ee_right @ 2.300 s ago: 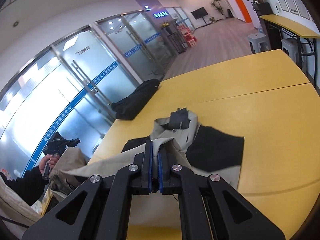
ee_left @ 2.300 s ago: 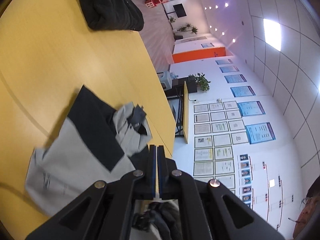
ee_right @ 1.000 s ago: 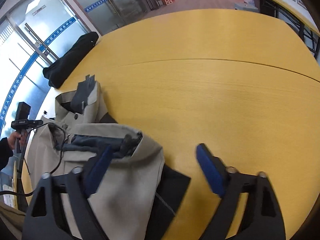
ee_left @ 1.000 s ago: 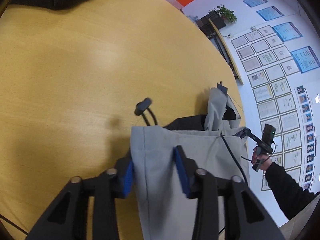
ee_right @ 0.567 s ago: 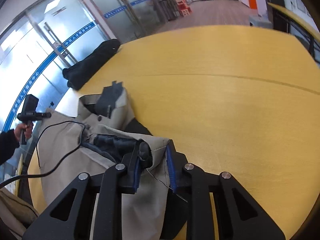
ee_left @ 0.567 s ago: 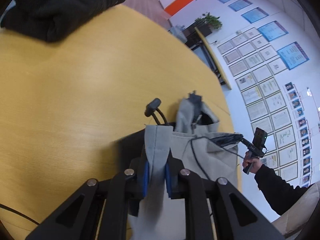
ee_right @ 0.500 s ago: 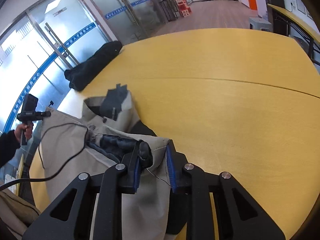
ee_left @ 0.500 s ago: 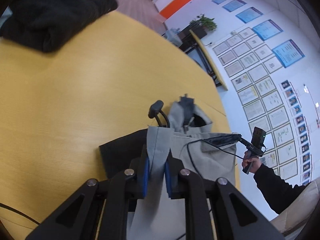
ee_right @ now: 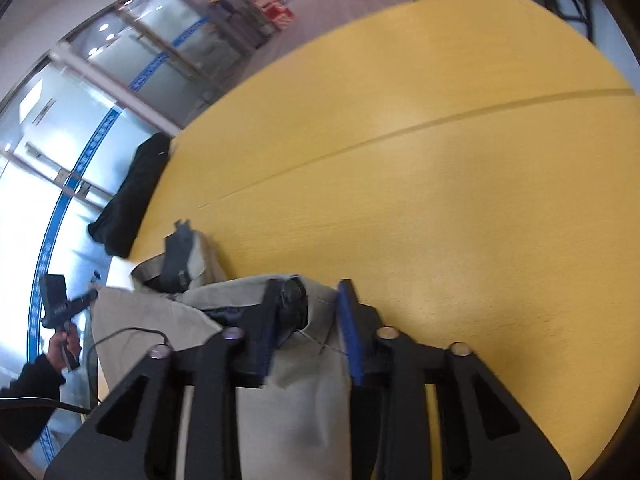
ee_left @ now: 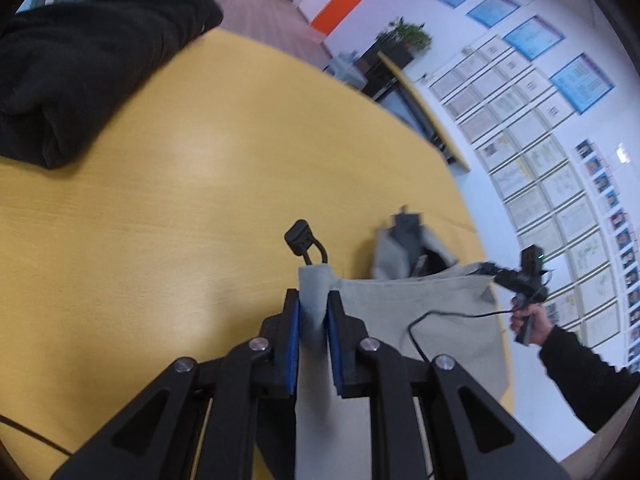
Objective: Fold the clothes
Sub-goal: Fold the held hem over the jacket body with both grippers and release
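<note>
My left gripper [ee_left: 314,312] pinches a fold of the grey garment [ee_left: 420,308] between its blue pads [ee_left: 293,332], the jaws drawn close with only the cloth between them. A black drawcord toggle [ee_left: 298,237] sticks up just beyond the pinched fold. My right gripper [ee_right: 310,312] stands with its jaws somewhat apart around another bunched edge of the same garment [ee_right: 296,392]; cloth and a dark cord end lie between the pads, but I cannot tell whether they grip it. The garment hangs stretched between my two grippers at the near edge of the yellow table [ee_left: 160,208], and its far part, with a dark tab [ee_left: 406,226], rests on the tabletop. A thin black cable [ee_left: 444,316] crosses the grey cloth. To the right in the left wrist view, a hand [ee_left: 530,322] in a dark sleeve holds the other gripper's handle. At the far left of the table [ee_right: 460,160] lies a folded black garment [ee_left: 80,68].
</note>
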A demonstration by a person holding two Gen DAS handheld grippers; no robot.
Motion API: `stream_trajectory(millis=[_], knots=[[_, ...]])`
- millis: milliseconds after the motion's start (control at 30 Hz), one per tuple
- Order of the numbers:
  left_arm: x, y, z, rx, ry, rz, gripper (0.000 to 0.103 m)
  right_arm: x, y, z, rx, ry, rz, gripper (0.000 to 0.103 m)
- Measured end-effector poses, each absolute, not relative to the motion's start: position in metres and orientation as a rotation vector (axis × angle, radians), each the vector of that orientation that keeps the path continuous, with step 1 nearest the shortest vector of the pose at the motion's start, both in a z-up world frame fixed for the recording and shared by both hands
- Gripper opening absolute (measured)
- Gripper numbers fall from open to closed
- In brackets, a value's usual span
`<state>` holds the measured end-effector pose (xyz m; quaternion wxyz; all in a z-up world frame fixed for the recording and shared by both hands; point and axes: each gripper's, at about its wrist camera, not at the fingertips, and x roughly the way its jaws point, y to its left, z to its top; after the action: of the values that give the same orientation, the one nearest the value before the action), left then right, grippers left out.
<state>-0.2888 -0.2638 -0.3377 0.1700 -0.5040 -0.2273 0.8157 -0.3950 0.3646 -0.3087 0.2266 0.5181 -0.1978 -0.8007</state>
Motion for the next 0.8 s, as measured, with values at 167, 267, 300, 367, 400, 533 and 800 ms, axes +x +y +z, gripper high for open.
stream_trajectory(millis=[167,267,300,367,400,533,800], knots=[[-0.297,-0.262,-0.353,-1.401,-0.650,2.324,0.013,-0.378,0.367,-0.288,1.245,-0.556,-2.271,0.084],[-0.293,-0.265,-0.347,-1.335,-0.660,2.334,0.013,-0.371,0.370,-0.294,1.284,-0.454,-2.239,0.100],[-0.291,-0.265,-0.346,-1.323,-0.659,2.334,0.013,-0.368,0.370,-0.296,1.297,-0.420,-2.227,0.101],[-0.287,-0.265,-0.345,-1.309,-0.652,2.332,0.013,-0.364,0.372,-0.300,1.323,-0.351,-2.203,0.103],[-0.286,-0.265,-0.344,-1.307,-0.652,2.330,0.013,-0.361,0.372,-0.302,1.336,-0.316,-2.190,0.103],[-0.286,-0.265,-0.346,-1.297,-0.658,2.327,0.013,-0.352,0.375,-0.310,1.384,-0.180,-2.135,0.098],[-0.286,-0.266,-0.343,-1.272,-0.653,2.321,0.013,-0.385,0.345,-0.342,1.383,-0.185,-2.095,0.031]])
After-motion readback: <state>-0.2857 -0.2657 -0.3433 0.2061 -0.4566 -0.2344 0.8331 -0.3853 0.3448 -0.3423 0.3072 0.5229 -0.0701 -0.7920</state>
